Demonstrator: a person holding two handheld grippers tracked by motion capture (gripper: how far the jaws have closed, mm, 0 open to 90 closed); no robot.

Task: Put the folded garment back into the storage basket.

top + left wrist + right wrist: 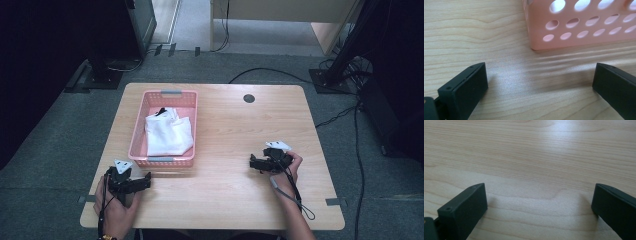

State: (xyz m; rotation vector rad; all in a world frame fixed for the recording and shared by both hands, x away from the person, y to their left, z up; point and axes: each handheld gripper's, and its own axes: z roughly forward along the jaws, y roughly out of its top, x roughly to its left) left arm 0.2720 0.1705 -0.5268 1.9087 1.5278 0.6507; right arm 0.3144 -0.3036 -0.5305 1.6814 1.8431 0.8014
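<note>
The pink basket (141, 118) is cut off at the top and right edges of the left gripper view, where only a perforated corner (584, 27) is seen. A folded white cloth (168, 132) is seen lying in it from the high view; a small dark item at the cloth's far edge cannot be identified. The basket stands on the wooden table (240, 130), just ahead of the left gripper (145, 179) and well apart from the right gripper (252, 162). Both pairs of jaws are spread wide, with nothing held or touched; only bare table is seen between them.
</note>
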